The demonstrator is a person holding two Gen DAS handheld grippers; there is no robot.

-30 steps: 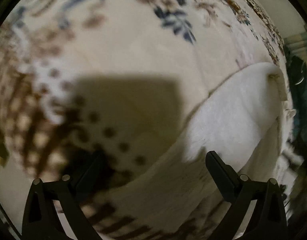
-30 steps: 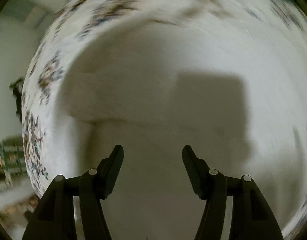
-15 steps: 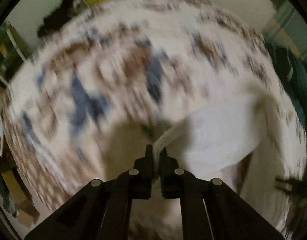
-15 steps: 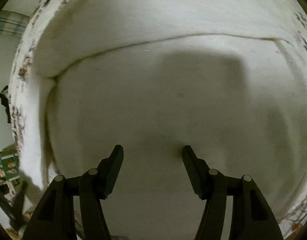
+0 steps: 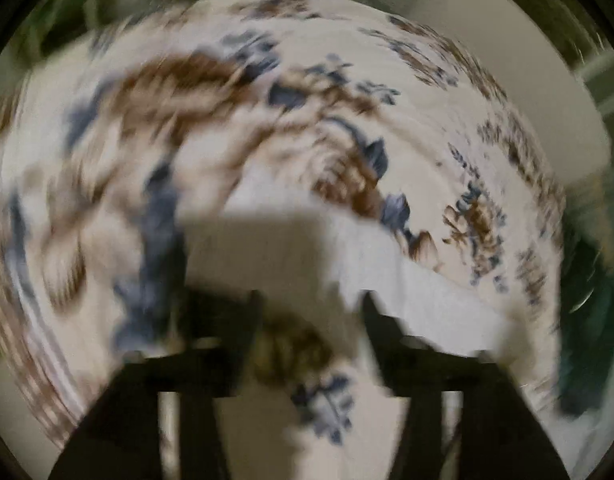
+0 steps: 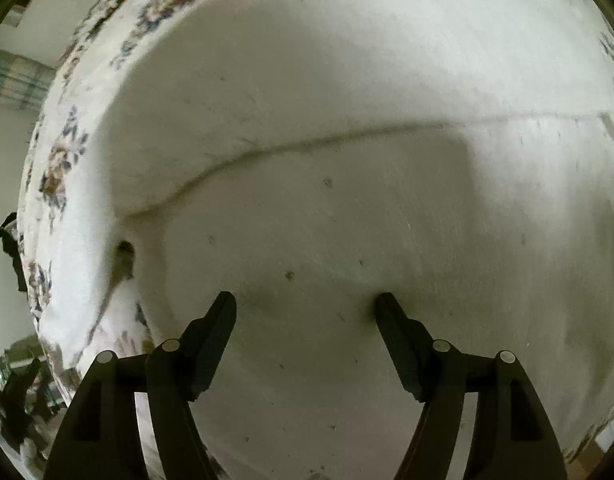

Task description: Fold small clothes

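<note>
Both spread: left hand-held gripper [image 5: 311, 304] just reopened, seemingly empty above floral bedspread [image 5: 307, 92]; right hand-held gripper [image 6: 306, 303] widening, pressing white garment [image 6: 347, 220].

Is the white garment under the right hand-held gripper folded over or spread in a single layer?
Folded over: the white garment shows an upper layer ending in a shadowed edge across the lower layer. It lies on the floral sheet.

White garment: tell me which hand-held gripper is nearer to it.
Right. The right hand-held gripper is open, fingertips at the white garment. The left hand-held gripper, just opened, is over the floral cloth beside the garment's edge.
</note>
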